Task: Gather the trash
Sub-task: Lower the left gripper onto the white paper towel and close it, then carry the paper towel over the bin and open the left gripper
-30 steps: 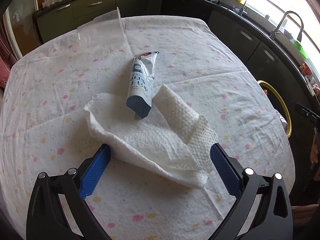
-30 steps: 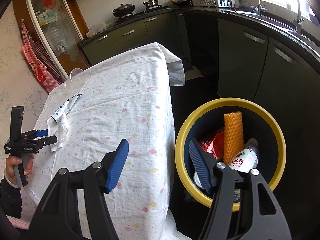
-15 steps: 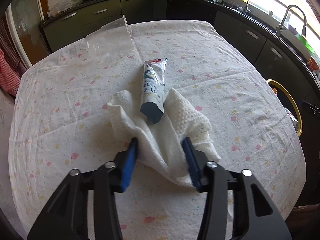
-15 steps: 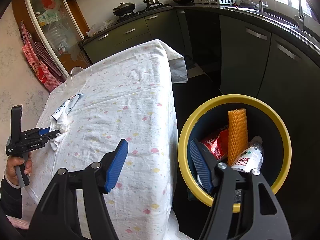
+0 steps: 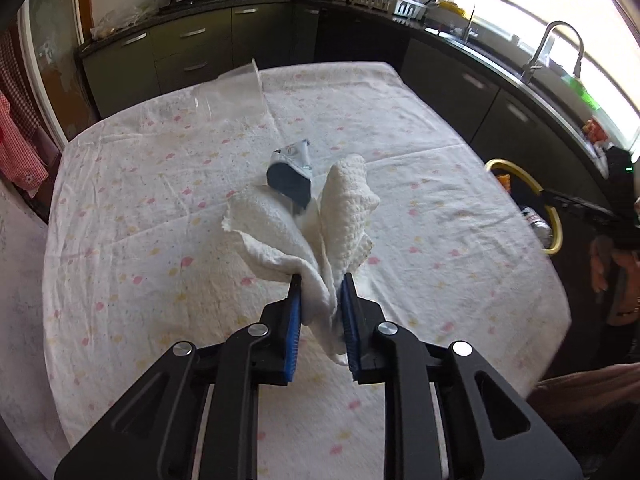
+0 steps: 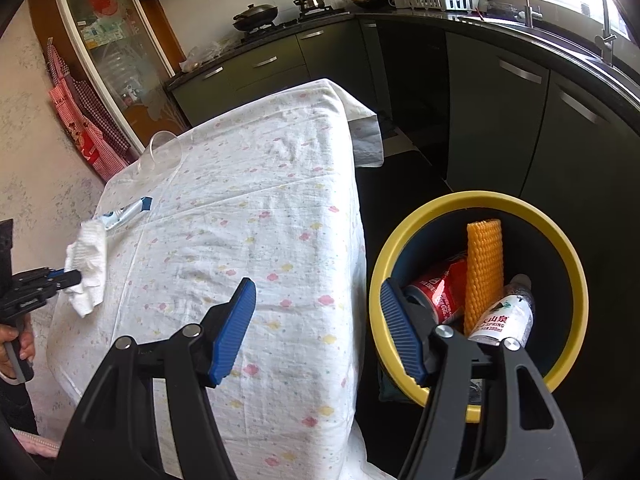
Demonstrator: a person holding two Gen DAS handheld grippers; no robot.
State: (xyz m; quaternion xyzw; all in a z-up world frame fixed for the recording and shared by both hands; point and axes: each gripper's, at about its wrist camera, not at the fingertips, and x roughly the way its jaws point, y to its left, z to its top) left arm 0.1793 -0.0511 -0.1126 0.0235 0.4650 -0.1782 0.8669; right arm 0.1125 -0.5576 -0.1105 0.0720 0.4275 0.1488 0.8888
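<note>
Jaws of the left gripper (image 5: 320, 300) are pinched on the near edge of one white paper towel (image 5: 316, 232), having just closed onto it; the sheet bunches upward between the blue pads and hangs clear of the cloth, which suggests a lift-off grip meant to carry it to the bin. Jaws of the right gripper (image 6: 316, 324) stand partly apart with nothing between them, poised over the worktop's (image 6: 260, 220) near corner beside the bin, presumably waiting for the next item.

Near field: the towel, held just above the flowered cloth covering the worktop. Just beyond it lies one squeezed toothpaste tube (image 5: 291, 170), its dark cap end pointing at the towel's folds; from the left wrist view I cannot tell whether they touch. The tube rests flat, not yet collected.

Middle field: one yellow-rimmed bin (image 6: 376, 280) stands on the floor close against the worktop's side, placed within easy reach for dropping. Inside are three visible items: one red can (image 6: 436, 288), one orange foam net sleeve (image 6: 484, 268) and one plastic water bottle (image 6: 504, 316).

Far field: one clear plastic cup (image 6: 162, 152) lies tipped on its side near the far edge, well apart from the towel. Two pieces therefore remain on the cloth besides the towel in hand.
</note>
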